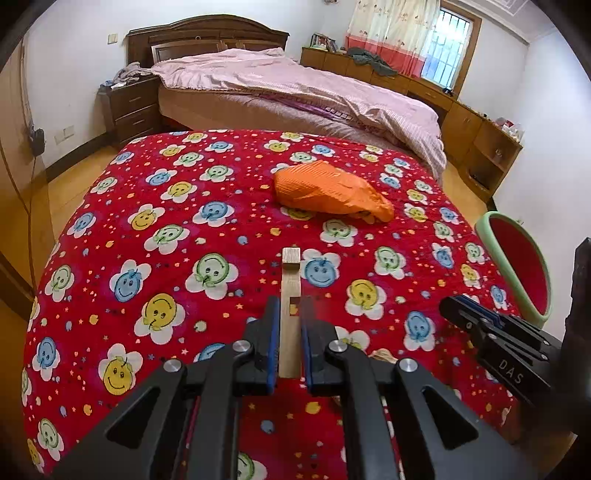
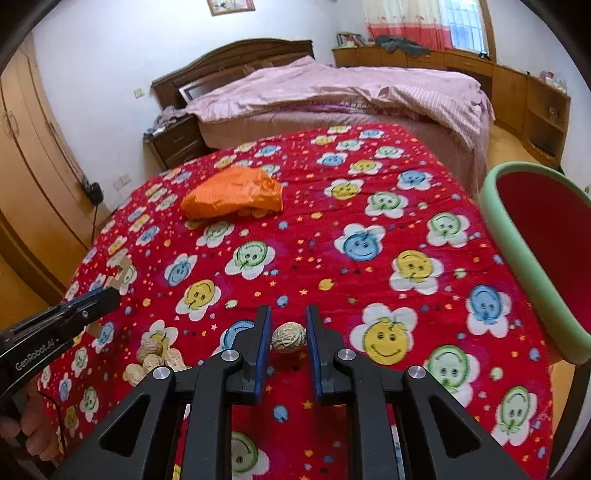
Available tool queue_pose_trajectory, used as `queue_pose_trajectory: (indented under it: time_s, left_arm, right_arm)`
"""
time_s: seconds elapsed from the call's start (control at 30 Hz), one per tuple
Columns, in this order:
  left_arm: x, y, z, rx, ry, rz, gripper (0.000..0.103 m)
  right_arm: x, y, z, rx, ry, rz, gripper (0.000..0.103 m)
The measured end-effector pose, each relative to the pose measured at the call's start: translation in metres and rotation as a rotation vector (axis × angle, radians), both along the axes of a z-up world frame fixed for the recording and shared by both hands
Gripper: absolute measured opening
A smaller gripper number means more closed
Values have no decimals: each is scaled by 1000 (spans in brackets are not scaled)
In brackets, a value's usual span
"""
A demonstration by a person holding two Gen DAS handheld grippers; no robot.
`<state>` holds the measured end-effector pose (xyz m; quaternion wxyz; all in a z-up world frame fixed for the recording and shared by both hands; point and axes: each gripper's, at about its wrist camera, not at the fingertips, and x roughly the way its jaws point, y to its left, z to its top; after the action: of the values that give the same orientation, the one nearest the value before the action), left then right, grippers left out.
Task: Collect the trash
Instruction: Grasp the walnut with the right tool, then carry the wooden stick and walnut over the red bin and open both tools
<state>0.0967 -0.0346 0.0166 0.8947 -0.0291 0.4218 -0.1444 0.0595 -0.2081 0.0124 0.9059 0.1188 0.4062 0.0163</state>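
My left claw (image 1: 290, 314) sits over the red smiley-flower blanket (image 1: 184, 229), its jaws nearly closed and clamped on a pale wooden stick (image 1: 290, 291) that juts out beyond the tips. I take this for a piece of trash already secured. Just right of that claw, a small heap of nut shells (image 2: 153, 360) lies on the blanket, still to be gathered.

Right of the heap, my right claw (image 2: 289, 338) has a single walnut-like shell (image 2: 289, 338) between its blue pads; the jaws are drawn in close and appear to pinch it on both sides, so I judge the grip made. The step in hand is picking up this shell. Next, I reckon, comes a lift clear of the blanket and a carry rightward to the green-rimmed red bin (image 2: 517, 236), which stands at the blanket's right edge. The shell is round and hard, so it could squirt out if the squeeze is off-centre.

Beyond both claws, toward the blanket's far side, an orange crumpled bag (image 2: 232, 195) rests alone. The blanket is soft and quilted, so things sink slightly. Behind it stands a wooden bed with a pink quilt (image 2: 332, 92), a nightstand to its left, low cabinets under a curtained window (image 2: 465, 26) to its right.
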Motion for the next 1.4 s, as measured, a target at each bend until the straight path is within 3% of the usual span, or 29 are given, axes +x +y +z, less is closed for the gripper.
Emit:
queue_pose_trajectory:
  time_s: [0.6, 0.97, 1.4]
  left_arm:
    - [-28, -33, 39, -55, -70, -105, 10]
    - [-36, -84, 68, -70, -124, -215, 10]
    - [-35, -154, 76, -93, -127, -334, 10]
  right_arm:
    - [-53, -34, 55, 2, -146, -76, 18]
    - [-78, -80, 86, -30, -218, -175, 18]
    - [-96, -144, 94, -57, -232, -318, 18]
